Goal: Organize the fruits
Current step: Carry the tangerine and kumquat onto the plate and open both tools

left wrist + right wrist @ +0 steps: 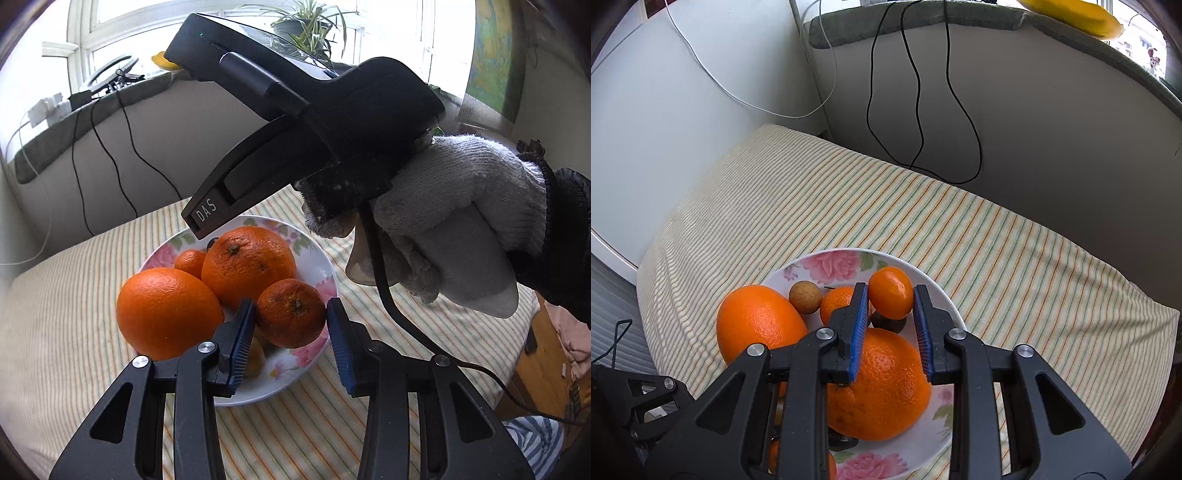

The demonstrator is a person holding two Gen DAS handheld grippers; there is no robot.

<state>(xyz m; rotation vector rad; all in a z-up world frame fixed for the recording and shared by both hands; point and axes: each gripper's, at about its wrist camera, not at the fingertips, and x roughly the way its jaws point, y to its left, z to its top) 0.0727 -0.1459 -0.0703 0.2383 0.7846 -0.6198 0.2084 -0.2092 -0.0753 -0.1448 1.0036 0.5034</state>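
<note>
A white floral plate (325,266) on the striped cloth holds two large oranges (166,314) (249,266), a mandarin (291,314) and smaller fruits. My left gripper (291,325) has its blue pads on both sides of the mandarin, touching it. In the right wrist view, my right gripper (891,314) holds a small kumquat (891,298) between its pads above the plate (945,295). A large orange (879,384), a second orange (757,325), a small mandarin (836,302) and a brown longan (805,297) lie below.
The striped cloth (997,240) covers the table, which ends at a wall behind. Black cables (916,110) hang down the wall. The gloved hand (461,206) with the right gripper's body hovers over the plate's far side. A yellow fruit (1071,14) lies on the window ledge.
</note>
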